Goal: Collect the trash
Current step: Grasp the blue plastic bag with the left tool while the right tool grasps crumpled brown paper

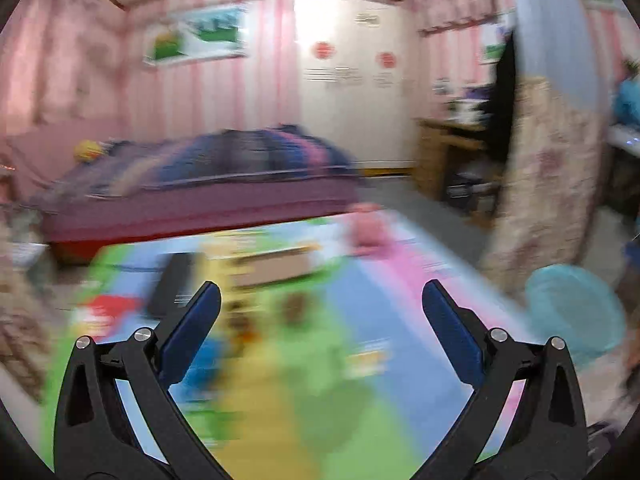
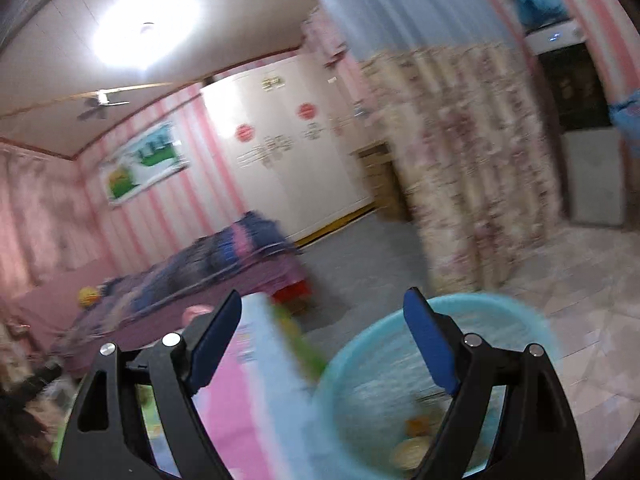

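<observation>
Trash bits (image 2: 416,438) in teal basket (image 2: 516,316) beside colourful play mat's (image 1: 360,296) corner, left claw (image 1: 320,300) wide open, empty, right claw (image 2: 322,312) spread apart above basket rim, views blurred

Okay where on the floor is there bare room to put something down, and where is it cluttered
Free: the grey floor between the bed, the white wardrobe and the floral curtain; also the tiled floor beyond the blue basket. Crowded: the play mat, with a cardboard box and blurred items.
</observation>
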### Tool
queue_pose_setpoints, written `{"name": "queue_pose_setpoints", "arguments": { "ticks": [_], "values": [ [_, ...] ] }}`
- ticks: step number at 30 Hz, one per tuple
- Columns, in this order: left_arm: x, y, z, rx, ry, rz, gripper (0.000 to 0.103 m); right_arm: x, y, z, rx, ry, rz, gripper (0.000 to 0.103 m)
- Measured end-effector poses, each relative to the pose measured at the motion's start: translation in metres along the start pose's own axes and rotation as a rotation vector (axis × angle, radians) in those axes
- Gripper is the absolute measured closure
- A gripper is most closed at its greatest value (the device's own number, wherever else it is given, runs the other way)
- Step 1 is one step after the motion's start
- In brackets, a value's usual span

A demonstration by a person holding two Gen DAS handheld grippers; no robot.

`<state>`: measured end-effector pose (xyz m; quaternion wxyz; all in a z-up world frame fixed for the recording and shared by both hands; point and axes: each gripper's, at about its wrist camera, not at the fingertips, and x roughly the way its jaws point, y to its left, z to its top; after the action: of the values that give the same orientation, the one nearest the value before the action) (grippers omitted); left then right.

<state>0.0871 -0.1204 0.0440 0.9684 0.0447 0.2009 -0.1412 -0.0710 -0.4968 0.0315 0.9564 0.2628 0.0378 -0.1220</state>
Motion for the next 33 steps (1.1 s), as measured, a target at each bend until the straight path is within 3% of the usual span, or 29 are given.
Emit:
{"name": "queue_pose_setpoints", "arguments": {
  "ticks": [2,5,9,12,17,27,29,30,33],
  "values": [
    [0.006,0.045,-0.019,-0.034,0.019,0.083,0.006,0.012,0.024,-0.013,0.014,0.047,0.065,0.019],
    [0.021,0.09,-0.041,-0.125,0.055,0.125,0.006,0.034,0.071,-0.045,-0.021,0.15,0.17,0.019],
    [0.054,0.128,-0.051,-0.291,0.156,0.073,0.006,0.052,0.117,-0.087,-0.163,0.26,0.192,0.019],
    [0.067,0.129,-0.061,-0.282,0.218,0.129,0.006,0.054,0.138,-0.108,-0.245,0.306,0.191,0.019],
    [0.076,0.116,-0.068,-0.215,0.264,0.097,0.006,0.05,0.158,-0.124,-0.358,0.317,0.175,0.015],
    [0.112,0.109,-0.071,-0.159,0.327,0.096,0.007,0.065,0.161,-0.131,-0.368,0.386,0.15,0.014],
    [0.125,0.109,-0.072,-0.146,0.364,0.07,0.034,0.072,0.171,-0.137,-0.392,0.404,0.158,0.014],
    [0.132,0.11,-0.074,-0.15,0.398,0.044,0.063,0.074,0.174,-0.139,-0.399,0.409,0.161,0.014],
    [0.129,0.12,-0.069,-0.177,0.374,0.062,0.071,0.086,0.195,-0.146,-0.44,0.421,0.185,0.014]
  ]
}}
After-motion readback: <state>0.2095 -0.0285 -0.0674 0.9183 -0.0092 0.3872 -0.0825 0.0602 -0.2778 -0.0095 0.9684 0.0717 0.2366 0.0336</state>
